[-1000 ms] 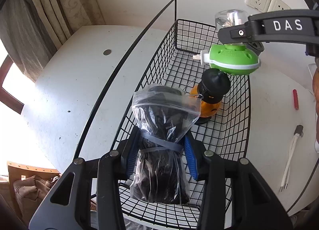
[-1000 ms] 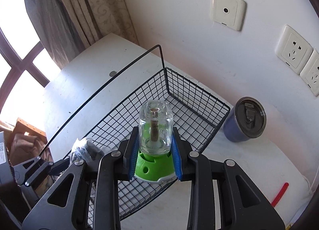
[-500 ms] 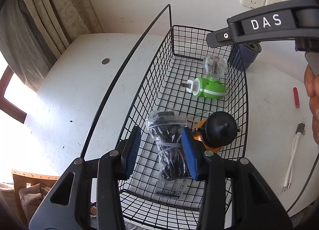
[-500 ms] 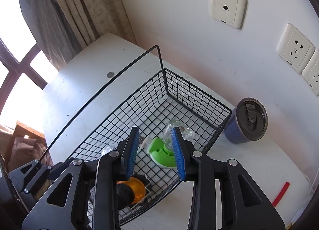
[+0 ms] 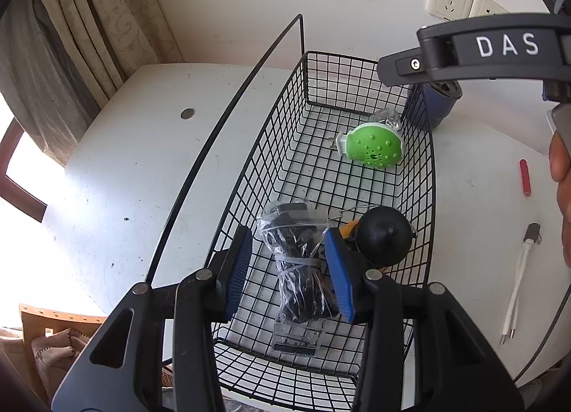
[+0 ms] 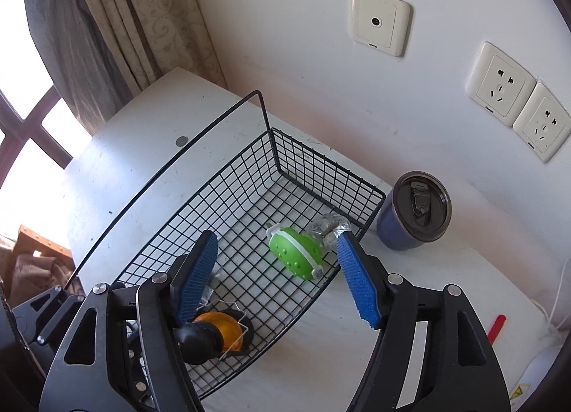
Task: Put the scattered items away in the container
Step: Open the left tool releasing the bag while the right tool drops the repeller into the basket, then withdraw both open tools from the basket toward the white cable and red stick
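Note:
A black wire basket (image 5: 357, 62) (image 6: 321, 162) stands on the white table. In it lie a green plug-in device with a clear bottle (image 5: 373, 144) (image 6: 294, 257), an orange and black lamp (image 5: 383, 235) (image 6: 210, 335) and a clear bag of black cable (image 5: 301, 262). My left gripper (image 5: 291, 267) is open above the bag and does not touch it. My right gripper (image 6: 276, 278) is wide open and empty above the basket, its arm showing in the left wrist view (image 5: 492, 51).
A blue lidded tumbler (image 6: 415, 210) (image 5: 435, 105) stands beside the basket's far right corner. A red stick (image 5: 524, 176) (image 6: 496, 328) and a white cable (image 5: 517, 281) lie on the table to the right. Wall sockets (image 6: 499, 89) are behind. A curtain (image 6: 107, 19) hangs at left.
My left gripper let go of the cable bag in the basket, opened and rose. My right gripper let go of the green device in the basket, opened wide and drew back.

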The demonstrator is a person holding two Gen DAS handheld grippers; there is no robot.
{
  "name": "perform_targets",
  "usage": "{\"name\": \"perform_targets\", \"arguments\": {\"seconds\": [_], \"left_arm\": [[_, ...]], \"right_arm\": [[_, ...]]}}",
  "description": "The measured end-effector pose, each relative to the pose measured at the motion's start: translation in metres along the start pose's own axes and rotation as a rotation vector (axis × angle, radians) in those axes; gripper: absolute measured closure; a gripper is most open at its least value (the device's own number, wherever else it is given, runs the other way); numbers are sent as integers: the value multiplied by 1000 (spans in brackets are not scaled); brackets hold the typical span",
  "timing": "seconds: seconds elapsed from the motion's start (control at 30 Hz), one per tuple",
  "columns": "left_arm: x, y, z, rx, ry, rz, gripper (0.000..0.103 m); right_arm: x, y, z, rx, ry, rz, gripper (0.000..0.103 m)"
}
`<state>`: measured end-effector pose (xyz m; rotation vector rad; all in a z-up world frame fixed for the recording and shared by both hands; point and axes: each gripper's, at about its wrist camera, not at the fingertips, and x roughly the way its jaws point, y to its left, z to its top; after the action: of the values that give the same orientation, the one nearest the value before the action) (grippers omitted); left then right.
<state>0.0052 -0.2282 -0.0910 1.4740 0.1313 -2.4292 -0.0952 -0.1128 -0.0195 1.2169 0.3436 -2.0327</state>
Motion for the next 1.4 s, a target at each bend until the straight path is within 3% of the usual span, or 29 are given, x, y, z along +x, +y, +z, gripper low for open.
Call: {"name": "perform_targets", "arguments": {"seconds": [0.2,0.33,0.73,1.07,1.4], "left_arm": [[-5,0,-1,-8,-7,-6,64],[-8,1,-2,-8,-16,7,46],[-15,-9,-8,35,-29,14,29],[-28,-30,-3,92,-63,-8,29],[-34,-79,-2,208,-80,-63,29]], "right_arm": [[-8,-3,-3,6,-6,-33,25],[-11,-4,-6,15,-8,-43,23],[-22,-14,-24,37,-6,-69,21],[-41,-38,-40,96,-30,-109,19],[-66,-85,-67,212,-45,-178,19]]}}
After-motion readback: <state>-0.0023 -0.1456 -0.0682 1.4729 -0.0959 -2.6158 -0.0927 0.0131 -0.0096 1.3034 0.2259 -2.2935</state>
